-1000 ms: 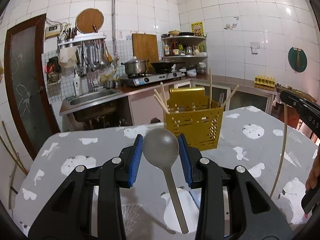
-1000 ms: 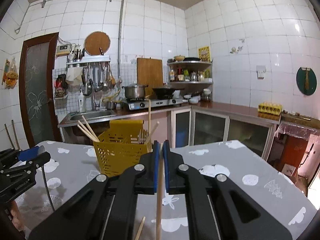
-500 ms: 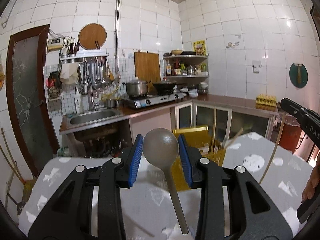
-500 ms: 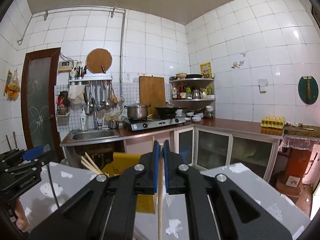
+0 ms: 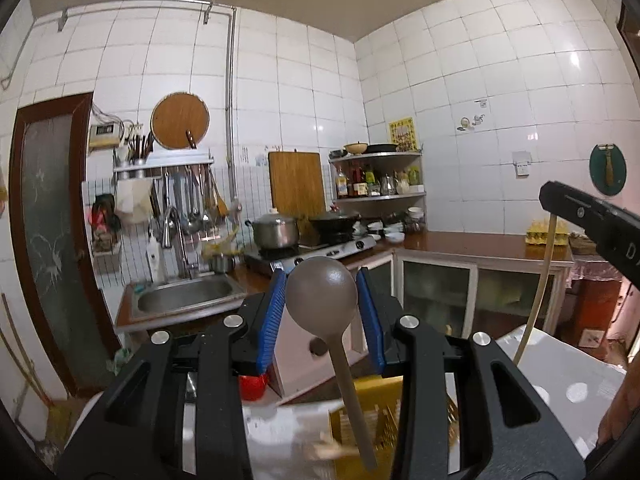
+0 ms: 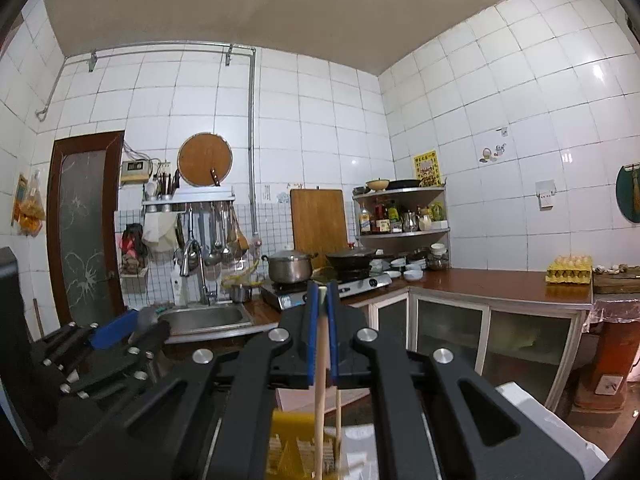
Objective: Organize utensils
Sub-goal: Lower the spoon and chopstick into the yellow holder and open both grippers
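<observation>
Spoon [image 5: 322, 300] clamped in left gripper [image 5: 322, 320]; chopsticks [image 6: 320, 380] pinched in right gripper [image 6: 321, 320].

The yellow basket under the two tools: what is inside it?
The yellow basket shows only its top edge and some pale sticks, blurred. The left tool, its spoon, the right tool and chopsticks cover the rest.
</observation>
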Tool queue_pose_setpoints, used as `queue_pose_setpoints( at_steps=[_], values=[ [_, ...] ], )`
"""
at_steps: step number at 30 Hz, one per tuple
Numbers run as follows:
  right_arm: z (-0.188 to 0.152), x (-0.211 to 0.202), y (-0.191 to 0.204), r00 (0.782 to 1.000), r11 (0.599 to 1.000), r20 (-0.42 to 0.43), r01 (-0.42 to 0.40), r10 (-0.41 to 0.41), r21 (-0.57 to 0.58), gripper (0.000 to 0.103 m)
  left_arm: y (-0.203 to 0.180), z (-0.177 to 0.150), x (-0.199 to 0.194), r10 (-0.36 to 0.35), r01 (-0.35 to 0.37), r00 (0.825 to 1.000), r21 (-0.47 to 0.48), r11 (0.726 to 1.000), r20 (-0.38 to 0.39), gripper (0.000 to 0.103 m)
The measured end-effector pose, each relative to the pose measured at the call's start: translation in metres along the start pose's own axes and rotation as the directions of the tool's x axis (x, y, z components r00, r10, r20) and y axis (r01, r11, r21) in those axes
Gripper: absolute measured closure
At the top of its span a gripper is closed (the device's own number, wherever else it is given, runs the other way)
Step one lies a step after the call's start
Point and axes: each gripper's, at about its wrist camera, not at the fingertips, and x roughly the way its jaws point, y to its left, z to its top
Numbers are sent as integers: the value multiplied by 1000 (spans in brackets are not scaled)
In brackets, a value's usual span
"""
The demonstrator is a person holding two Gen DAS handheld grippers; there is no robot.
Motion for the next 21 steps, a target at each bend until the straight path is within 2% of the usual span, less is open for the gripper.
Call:
queue_pose_setpoints(
  at_steps=[4, 9, 15, 21],
  values=[
    [-4, 31, 2, 1000, 1000, 1, 12, -12, -2, 98, -4, -6, 30, 10, -10, 1000, 2, 1000, 3, 68],
    [-29, 67, -4, 999, 1000, -23, 26, -26, 14, 98, -10, -29, 66, 24, -24, 1000, 23, 999, -15, 68],
    [-72, 94, -12, 994, 999, -99, 45, -46, -14, 98, -16, -66, 91, 22, -21, 998, 27, 999, -53, 68],
    [-99, 106, -15, 982, 998, -189, 20, -31, -62, 98, -12, -95, 102, 36, -32, 994, 38, 999, -106, 67]
  ],
)
